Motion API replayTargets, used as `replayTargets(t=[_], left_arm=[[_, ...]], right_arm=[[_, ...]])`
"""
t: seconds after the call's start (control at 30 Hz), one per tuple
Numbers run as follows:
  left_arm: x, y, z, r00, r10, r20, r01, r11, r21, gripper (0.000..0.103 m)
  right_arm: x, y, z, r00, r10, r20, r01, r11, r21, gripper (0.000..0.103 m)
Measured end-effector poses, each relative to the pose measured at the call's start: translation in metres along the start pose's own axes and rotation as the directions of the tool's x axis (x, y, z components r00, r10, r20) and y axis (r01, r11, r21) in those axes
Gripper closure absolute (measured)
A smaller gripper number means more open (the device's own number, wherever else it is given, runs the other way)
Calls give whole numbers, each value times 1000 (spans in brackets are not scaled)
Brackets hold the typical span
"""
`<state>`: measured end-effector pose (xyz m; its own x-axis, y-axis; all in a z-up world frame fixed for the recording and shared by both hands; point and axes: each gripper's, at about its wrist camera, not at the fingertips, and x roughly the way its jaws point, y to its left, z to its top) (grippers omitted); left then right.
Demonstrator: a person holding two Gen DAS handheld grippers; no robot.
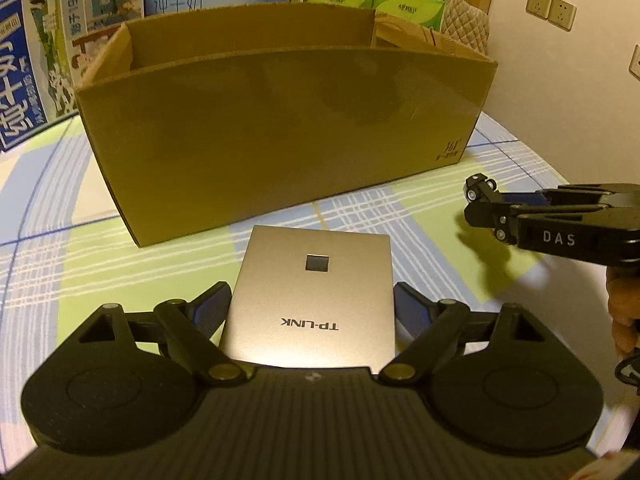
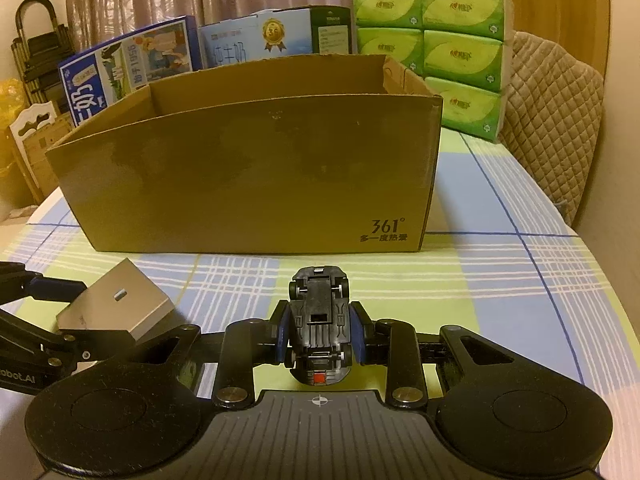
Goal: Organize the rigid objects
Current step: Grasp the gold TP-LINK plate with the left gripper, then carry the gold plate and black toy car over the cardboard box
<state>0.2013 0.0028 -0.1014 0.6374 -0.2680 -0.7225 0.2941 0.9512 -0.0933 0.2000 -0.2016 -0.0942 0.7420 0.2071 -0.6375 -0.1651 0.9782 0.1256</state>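
My left gripper (image 1: 312, 300) is shut on a silver TP-LINK box (image 1: 316, 292), held flat between its blue pads above the checked cloth. The same box shows in the right wrist view (image 2: 116, 304) at the lower left, lifted off the table. My right gripper (image 2: 320, 336) is shut on a black toy car (image 2: 320, 320), held belly up, nose away from me. The car and right gripper also show in the left wrist view (image 1: 484, 200) at the right. An open cardboard box (image 1: 280, 120) stands just beyond both grippers, also in the right wrist view (image 2: 248, 176); its inside is hidden.
Milk cartons (image 2: 132, 64) and green tissue packs (image 2: 452, 40) stand behind the cardboard box. A quilted chair back (image 2: 556, 128) is at the right. The table (image 2: 500, 280) has a checked green and blue cloth. Wall sockets (image 1: 550, 8) are on the right wall.
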Motion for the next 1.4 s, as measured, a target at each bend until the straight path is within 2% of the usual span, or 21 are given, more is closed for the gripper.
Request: replayTargets(t=[0.3, 0.63, 0.87, 0.97, 1.1, 1.17, 1.4], left_arm=[[-41, -19, 25, 999, 7, 41, -5, 999, -45, 19], [-85, -36, 73, 994, 35, 101, -30, 998, -50, 19], [-100, -28, 98, 992, 36, 118, -30, 998, -56, 19], [-98, -12, 111, 993, 18, 120, -9, 997, -70, 19], [-88, 15, 135, 992, 71, 108, -63, 995, -73, 19], [-80, 27, 148, 990, 96, 103, -87, 993, -83, 19], [-37, 57, 173, 991, 119, 58, -107, 978, -181, 19]], right_arm=[[-33, 2, 9, 999, 24, 22, -24, 1000, 13, 76], [-75, 6, 57, 994, 40, 105, -39, 999, -9, 76], [-86, 15, 84, 991, 81, 106, -77, 996, -40, 76], [-82, 16, 98, 990, 100, 96, -95, 994, -61, 76], [-67, 18, 128, 991, 99, 86, -87, 987, -132, 76], [-57, 15, 143, 992, 101, 77, -91, 988, -121, 76], [-10, 11, 189, 992, 122, 14, -122, 992, -38, 76]])
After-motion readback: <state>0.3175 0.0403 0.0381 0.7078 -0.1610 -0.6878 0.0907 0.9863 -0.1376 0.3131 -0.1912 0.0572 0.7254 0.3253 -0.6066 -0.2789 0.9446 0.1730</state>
